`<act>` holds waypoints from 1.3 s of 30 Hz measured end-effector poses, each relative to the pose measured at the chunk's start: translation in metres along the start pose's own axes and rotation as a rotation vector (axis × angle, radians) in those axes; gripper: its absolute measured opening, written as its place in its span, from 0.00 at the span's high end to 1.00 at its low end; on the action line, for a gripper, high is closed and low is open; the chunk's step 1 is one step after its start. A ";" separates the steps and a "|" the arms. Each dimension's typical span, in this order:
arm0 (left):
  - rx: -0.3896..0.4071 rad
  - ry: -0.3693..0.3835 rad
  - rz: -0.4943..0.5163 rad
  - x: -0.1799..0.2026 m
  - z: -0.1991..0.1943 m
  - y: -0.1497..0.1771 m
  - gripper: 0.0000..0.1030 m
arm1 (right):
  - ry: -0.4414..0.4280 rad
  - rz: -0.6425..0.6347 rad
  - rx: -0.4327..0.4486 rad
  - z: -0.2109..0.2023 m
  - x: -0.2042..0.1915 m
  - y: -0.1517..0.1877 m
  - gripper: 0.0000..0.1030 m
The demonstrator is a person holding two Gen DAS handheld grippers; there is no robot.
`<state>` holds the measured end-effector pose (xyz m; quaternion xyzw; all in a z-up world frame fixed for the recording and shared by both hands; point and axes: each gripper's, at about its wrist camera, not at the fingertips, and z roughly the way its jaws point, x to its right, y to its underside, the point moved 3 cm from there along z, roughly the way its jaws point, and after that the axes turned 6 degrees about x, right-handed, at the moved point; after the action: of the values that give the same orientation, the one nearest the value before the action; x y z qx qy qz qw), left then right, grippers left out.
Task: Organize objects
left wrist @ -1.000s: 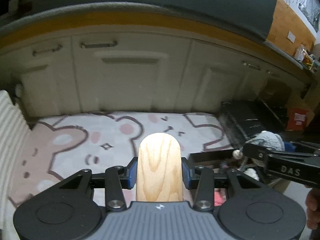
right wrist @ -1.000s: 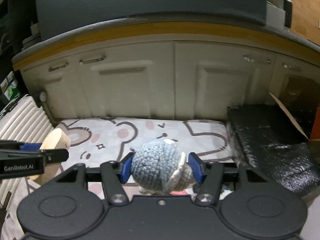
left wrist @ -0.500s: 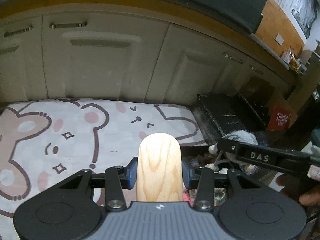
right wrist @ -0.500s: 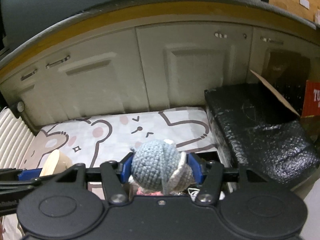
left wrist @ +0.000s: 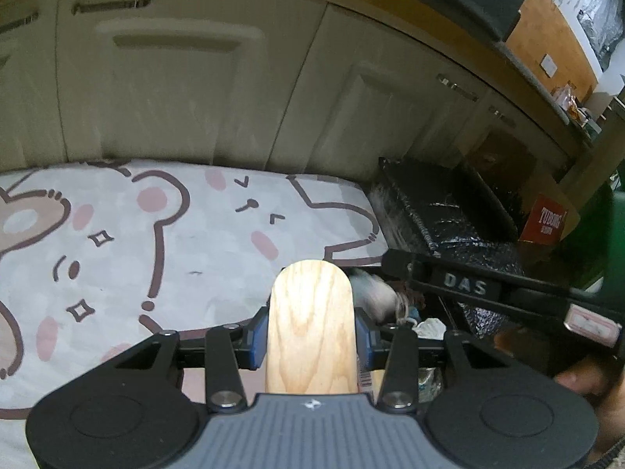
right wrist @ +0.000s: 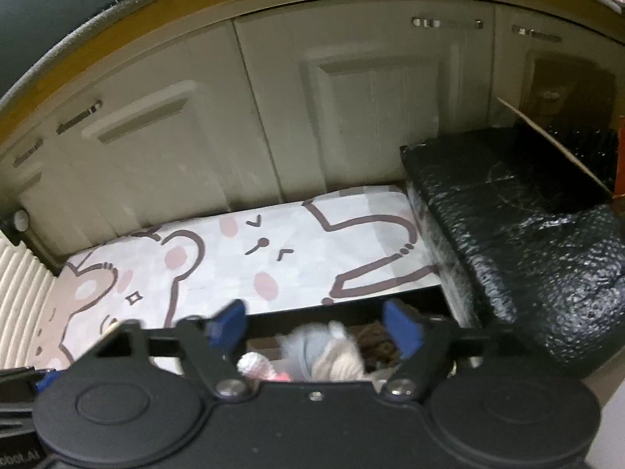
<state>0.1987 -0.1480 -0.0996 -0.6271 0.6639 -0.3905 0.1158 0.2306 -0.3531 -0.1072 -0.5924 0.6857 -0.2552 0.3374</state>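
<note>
Bear-print mat point(left wrist: 187, 242) below cream cabinets point(left wrist: 175, 90); left claw point(left wrist: 311, 332) pinches wooden piece point(left wrist: 311, 324), right claw point(right wrist: 314, 322) spread

Rounded wooden block point(left wrist: 311, 326) upright, grey crocheted toy point(right wrist: 318, 353) in box

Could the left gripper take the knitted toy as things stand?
Probably not. The left gripper is shut on the wooden piece, so its jaws are full. The knitted toy lies loose in the box under the open right gripper.
</note>
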 end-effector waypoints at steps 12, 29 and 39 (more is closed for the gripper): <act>-0.093 0.125 0.003 0.051 0.033 0.019 0.57 | 0.049 0.053 0.014 -0.040 0.038 -0.008 0.22; -0.156 0.390 0.563 0.134 0.079 0.054 0.57 | 0.089 0.176 0.038 -0.064 0.094 -0.002 0.25; -0.199 0.448 0.795 0.144 0.100 0.071 0.57 | 0.103 0.203 0.035 -0.060 0.107 -0.001 0.27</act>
<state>0.1835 -0.3244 -0.1652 -0.2325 0.8956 -0.3761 0.0497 0.1778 -0.4615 -0.0845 -0.5001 0.7540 -0.2616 0.3360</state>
